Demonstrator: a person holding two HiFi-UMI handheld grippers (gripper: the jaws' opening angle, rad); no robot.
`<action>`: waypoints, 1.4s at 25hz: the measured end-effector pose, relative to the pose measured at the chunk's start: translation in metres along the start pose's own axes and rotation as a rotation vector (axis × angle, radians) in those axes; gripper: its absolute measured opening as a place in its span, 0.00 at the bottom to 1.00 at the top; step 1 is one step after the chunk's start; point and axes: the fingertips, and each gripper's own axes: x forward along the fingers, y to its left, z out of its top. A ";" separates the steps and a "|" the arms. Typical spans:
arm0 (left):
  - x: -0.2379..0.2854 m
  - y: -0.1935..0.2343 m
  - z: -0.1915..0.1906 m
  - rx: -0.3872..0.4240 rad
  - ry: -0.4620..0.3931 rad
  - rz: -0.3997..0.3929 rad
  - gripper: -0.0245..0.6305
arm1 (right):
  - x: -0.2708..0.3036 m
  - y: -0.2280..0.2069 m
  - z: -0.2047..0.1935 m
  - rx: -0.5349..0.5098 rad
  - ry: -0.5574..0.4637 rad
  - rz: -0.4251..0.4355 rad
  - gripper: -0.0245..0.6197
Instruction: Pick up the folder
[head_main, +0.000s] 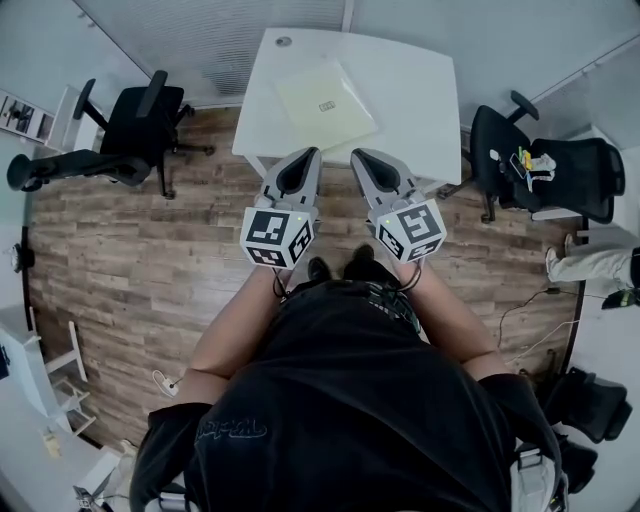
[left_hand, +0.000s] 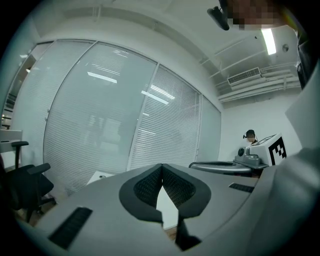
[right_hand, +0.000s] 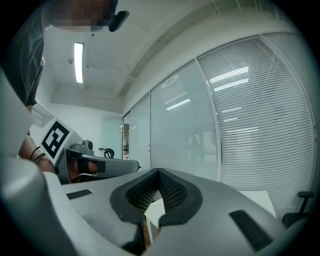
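Your left gripper (head_main: 310, 153) and your right gripper (head_main: 361, 154) are both closed and empty. In each gripper view the dark ribbed pads (left_hand: 145, 187) meet at the tip, with only a wedge of white worktop (head_main: 420, 90) showing behind them. They sit side by side, pointing roughly level at the worktop's near edge. The folder (head_main: 322, 103) lies straight ahead of them on that worktop, flat and within its near half, about between the two tips. It looks almost square, so no long axis is clear. It is turned a little against the worktop's edges, and its near-left corner comes closest to you, just ahead of the left gripper. That makes the left gripper the nearer one by a small margin, I judge. The folder is pale cream, thin and smooth, probably a plastic sleeve, with a small label (head_main: 327, 105) near its middle. Lying flush on a slick white surface, it gives you little lip to catch — an edge or that near corner is likely your best way in. The grippers have hard grey shells, and only the pads are textured.
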 end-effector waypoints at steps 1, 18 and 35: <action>0.001 0.003 0.000 -0.002 0.001 0.004 0.06 | 0.003 -0.001 0.000 0.001 -0.001 0.000 0.07; 0.045 0.039 -0.003 -0.028 0.014 0.115 0.06 | 0.051 -0.045 -0.007 0.010 0.012 0.085 0.07; 0.152 0.087 -0.032 -0.021 0.111 0.327 0.06 | 0.121 -0.148 -0.042 0.017 0.125 0.303 0.07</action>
